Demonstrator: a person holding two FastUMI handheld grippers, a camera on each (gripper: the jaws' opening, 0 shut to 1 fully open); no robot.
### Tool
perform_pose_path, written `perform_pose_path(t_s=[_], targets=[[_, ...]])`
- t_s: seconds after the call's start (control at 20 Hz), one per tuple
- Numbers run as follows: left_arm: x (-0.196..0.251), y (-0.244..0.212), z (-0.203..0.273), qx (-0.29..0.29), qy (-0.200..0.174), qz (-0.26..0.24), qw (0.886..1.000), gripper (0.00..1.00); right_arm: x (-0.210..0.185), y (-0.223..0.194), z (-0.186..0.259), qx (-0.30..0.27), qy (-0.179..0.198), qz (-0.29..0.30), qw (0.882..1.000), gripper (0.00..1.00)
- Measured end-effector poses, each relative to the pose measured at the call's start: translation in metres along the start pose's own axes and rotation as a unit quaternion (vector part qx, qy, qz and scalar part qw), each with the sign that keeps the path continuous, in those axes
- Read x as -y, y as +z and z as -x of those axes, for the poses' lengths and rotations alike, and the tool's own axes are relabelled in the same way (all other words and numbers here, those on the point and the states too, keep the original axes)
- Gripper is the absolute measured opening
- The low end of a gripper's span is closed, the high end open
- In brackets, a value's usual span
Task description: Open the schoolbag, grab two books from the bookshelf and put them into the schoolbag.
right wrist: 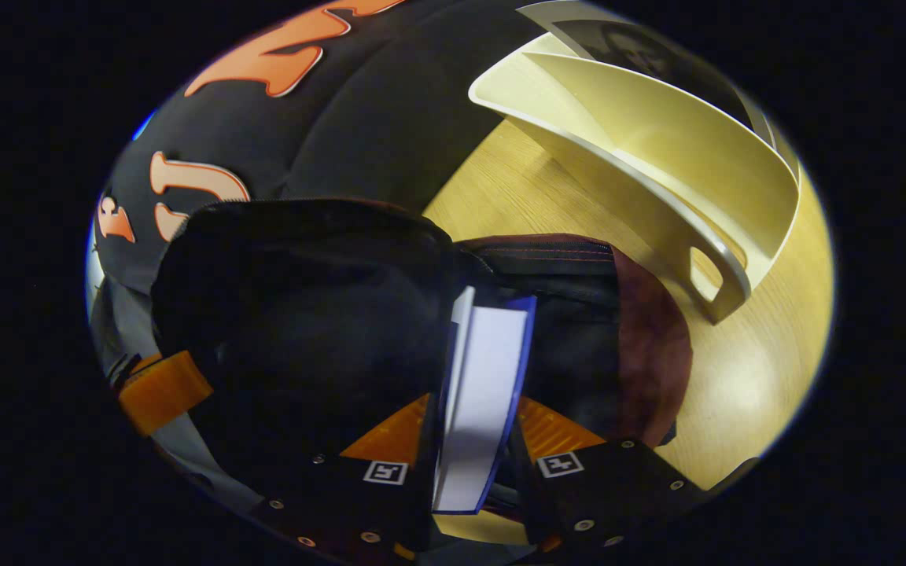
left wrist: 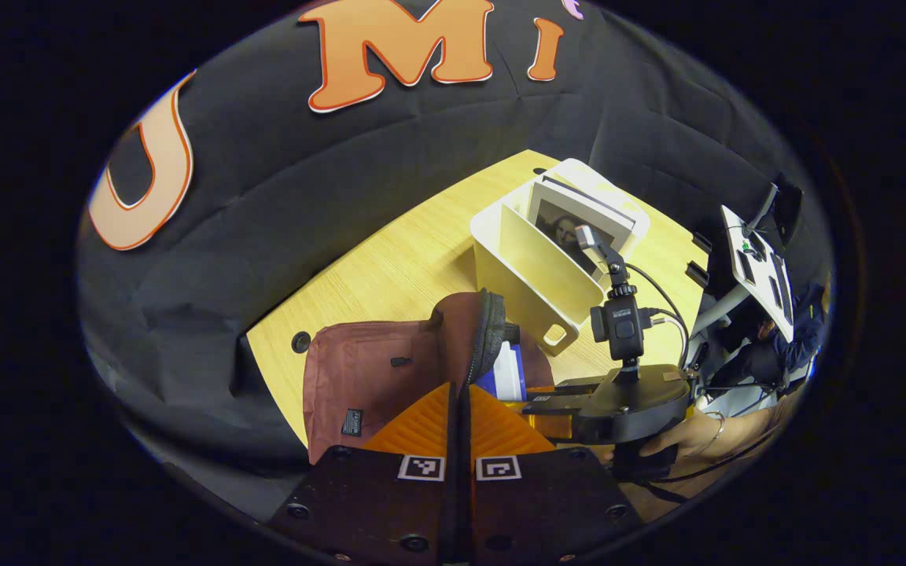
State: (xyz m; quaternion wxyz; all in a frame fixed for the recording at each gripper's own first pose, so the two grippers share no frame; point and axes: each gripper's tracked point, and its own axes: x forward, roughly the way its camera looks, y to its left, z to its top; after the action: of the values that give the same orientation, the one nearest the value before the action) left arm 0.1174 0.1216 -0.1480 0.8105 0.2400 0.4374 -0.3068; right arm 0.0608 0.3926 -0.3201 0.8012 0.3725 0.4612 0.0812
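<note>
Currently, bag: the maroon fabric schoolbag [left wrist: 359, 377] is lying on the pale wooden table [left wrist: 398, 267] with its dark zip-edged flap [left wrist: 488, 330] standing raised, so the opening step looks done.
Left gripper: the left gripper [left wrist: 459, 409] is holding that flap up; its fingers are pressed close together on the flap's edge.
Right gripper: the right gripper [right wrist: 473, 428] is pinching a thin blue-covered book with white pages [right wrist: 480, 393] between both fingers and is reaching with it into the bag's dark mouth [right wrist: 571, 338].
Book in hand: the book is standing on edge, its far end already past the zip rim and inside the opening, while its near end is sitting between the fingers; in the left gripper view the same book [left wrist: 506, 376] is showing just behind the raised flap.
Bookshelf: the cream plastic divided bookshelf [left wrist: 532, 275] is standing just beyond the bag and is holding at least one more flat book with a portrait cover [left wrist: 575, 228].
Progress: I judge the task roughly half done; whether a book is already lying inside the bag cannot be told.
Left to do: releasing this book inside, then probably fetching another from the shelf.
</note>
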Motion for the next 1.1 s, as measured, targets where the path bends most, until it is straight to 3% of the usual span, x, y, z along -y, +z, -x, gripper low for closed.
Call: perform_pose_path(t_s=[0.15, 0.2, 0.8, 1.1], targets=[[-0.002, -0.002, 0.002, 0.004, 0.000, 0.003, 1.000, 0.00, 0.014, -0.004, 0.000, -0.014, -0.037, 0.022, 0.999, 0.77], [-0.004, -0.002, 0.002, 0.004, 0.000, 0.004, 1.000, 0.00, 0.017, -0.006, -0.002, -0.020, -0.050, 0.035, 0.998, 0.97], [0.000, -0.015, 0.003, 0.012, -0.008, 0.024, 1.000, 0.00, 0.056, 0.011, 0.070, -0.016, -0.084, 0.109, 0.990, 0.97], [0.008, -0.017, 0.001, 0.013, -0.015, 0.019, 1.000, 0.00, 0.105, 0.056, 0.153, 0.019, -0.145, 0.190, 0.971, 0.97]])
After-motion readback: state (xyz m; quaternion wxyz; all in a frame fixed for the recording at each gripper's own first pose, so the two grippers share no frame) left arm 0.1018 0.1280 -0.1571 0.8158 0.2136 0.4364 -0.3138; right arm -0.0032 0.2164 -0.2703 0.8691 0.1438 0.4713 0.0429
